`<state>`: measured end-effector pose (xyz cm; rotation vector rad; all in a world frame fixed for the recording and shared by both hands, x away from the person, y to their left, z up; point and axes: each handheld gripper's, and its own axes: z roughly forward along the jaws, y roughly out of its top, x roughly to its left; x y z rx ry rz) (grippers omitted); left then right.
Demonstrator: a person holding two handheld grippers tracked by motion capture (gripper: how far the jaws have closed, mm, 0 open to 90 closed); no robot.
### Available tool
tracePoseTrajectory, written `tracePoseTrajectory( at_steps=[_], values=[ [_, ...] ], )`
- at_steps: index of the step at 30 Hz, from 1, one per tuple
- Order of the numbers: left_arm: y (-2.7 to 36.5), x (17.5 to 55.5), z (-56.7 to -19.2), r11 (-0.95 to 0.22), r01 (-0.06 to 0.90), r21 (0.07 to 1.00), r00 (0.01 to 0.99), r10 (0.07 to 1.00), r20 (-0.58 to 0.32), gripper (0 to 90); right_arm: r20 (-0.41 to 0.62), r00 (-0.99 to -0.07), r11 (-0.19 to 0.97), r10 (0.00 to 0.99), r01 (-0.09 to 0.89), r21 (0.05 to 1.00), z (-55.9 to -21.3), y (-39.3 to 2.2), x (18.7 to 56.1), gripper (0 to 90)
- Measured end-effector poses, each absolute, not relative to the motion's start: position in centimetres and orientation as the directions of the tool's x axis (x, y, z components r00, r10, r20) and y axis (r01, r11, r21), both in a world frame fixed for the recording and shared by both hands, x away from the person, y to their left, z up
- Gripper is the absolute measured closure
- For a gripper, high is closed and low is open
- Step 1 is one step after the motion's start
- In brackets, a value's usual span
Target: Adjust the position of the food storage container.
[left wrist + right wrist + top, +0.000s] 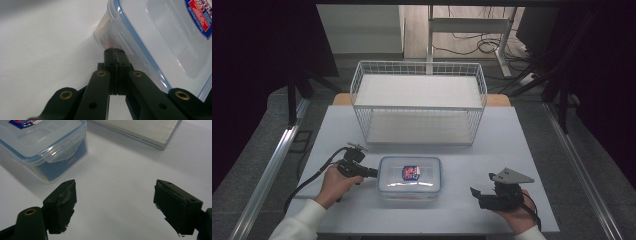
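Pressing in from the left, our left hand-held gripper (373, 173) has its jaws pressed together with nothing between them, and its tip sits at the left end of the clear lidded container (409, 177), right by the side latch (120, 40). From the left gripper view we cannot quite tell whether the tip already touches that latch or stops just short of it. The container rests on the white tabletop (492, 145), near the front and about midway between our two hands. Our right hand-held gripper (477, 196) waits to the right of it, well apart, jaws spread wide and empty.

We see the main risk here: with nothing bracing the right end, a push on the latch could simply slide the light box sideways across the smooth tabletop. A narrow closed tip could also slip off the flap and skid under the lid's rim, tilting the box. Farther off stands the wire shelf rack (419, 102), clear of any such slide.
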<state>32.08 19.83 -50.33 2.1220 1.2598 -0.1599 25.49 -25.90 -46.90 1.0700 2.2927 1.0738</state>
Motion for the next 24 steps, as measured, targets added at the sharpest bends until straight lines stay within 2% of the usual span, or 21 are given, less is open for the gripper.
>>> tracePoseTrajectory(
  at_steps=[6, 10, 12, 14, 16, 19, 21, 24],
  values=[
    [19.9, 32.0, -50.5, -0.313, 0.814, 0.490, 0.535, 0.731, -0.423, 89.9, -0.033, -0.630, 0.419, 0.776, 0.476, 0.773, -46.9, -25.9, 25.5, 18.6],
    [21.4, 31.4, -49.2, -0.229, 0.784, 0.577, 0.516, 0.757, -0.401, 89.4, -0.028, -0.625, 0.409, 0.780, 0.476, 0.779, -46.8, -26.0, 25.4, 18.4],
    [21.8, 31.0, -48.7, -0.194, 0.773, 0.604, 0.505, 0.764, -0.401, 85.7, -0.015, -0.632, 0.400, 0.775, 0.472, 0.785, -46.8, -26.0, 25.3, 18.4],
    [22.9, 29.6, -47.2, -0.121, 0.735, 0.668, 0.520, 0.732, -0.440, 81.7, 0.027, -0.642, 0.371, 0.767, 0.477, 0.797, -46.9, -26.3, 25.3, 18.2],
    [23.4, 28.5, -46.7, -0.087, 0.720, 0.689, 0.519, 0.727, -0.450, 73.4, 0.041, -0.643, 0.361, 0.765, 0.481, 0.799, -47.0, -26.4, 25.4, 18.2],
    [23.8, 27.3, -46.4, -0.053, 0.721, 0.691, 0.496, 0.735, -0.461, 46.8, 0.066, -0.641, 0.338, 0.765, 0.486, 0.806, -47.0, -26.5, 25.5, 18.0],
    [23.9, 26.7, -46.0, -0.040, 0.735, 0.676, 0.479, 0.737, -0.477, 35.8, 0.080, -0.643, 0.327, 0.762, 0.488, 0.809, -47.0, -26.5, 25.5, 17.9],
    [23.7, 25.7, -45.8, -0.049, 0.723, 0.689, 0.492, 0.737, -0.463, 27.4, 0.100, -0.650, 0.317, 0.753, 0.492, 0.811, -47.0, -26.3, 25.6, 17.7]
  ],
)
